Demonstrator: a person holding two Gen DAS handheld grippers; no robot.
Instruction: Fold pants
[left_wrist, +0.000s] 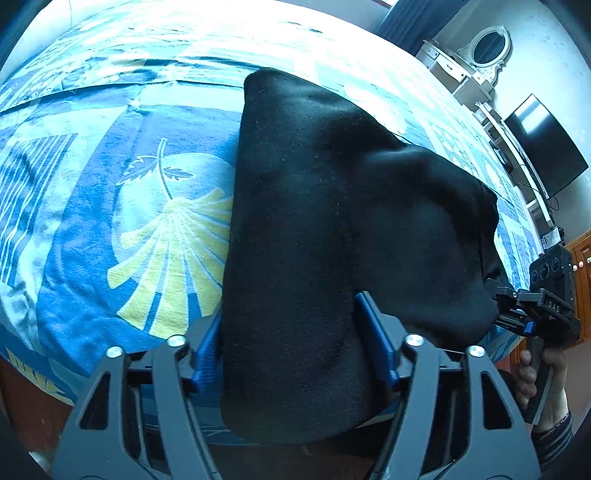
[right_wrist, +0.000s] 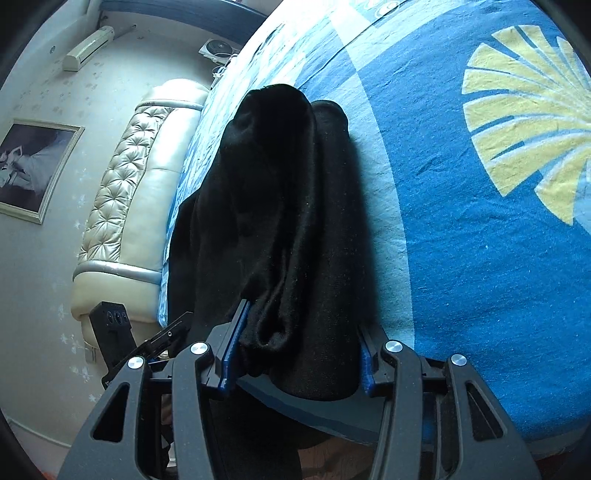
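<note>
the black pants (left_wrist: 325, 229) are lying on the bed (left_wrist: 92, 236), over a blue blanket with a yellow fan-leaf print, and hanging a little past the near edge of the mattress. from the left wrist view the left tool (left_wrist: 291, 343) is sitting at 6 o'clock with its blue fingers (left_wrist: 376, 339) spread wide on either side of the dark cloth; whether the pads are actually pinching it, i cannot tell. over at 3 o'clock in that same view the right tool (left_wrist: 496, 306) is nipping the edge of the pants, a hand (left_wrist: 543, 384) gripping its handle below.

in the right wrist view the right tool (right_wrist: 295, 347) is straddling a bunched fold of the pants (right_wrist: 280, 221), its blue fingers (right_wrist: 232, 339) standing wide apart around the fabric. the left tool (right_wrist: 162, 339) is poking in at 8 o'clock. a cream tufted headboard (right_wrist: 122, 206) is standing at 9 o'clock, with a framed picture (right_wrist: 33, 170) on the wall beside it.
</note>
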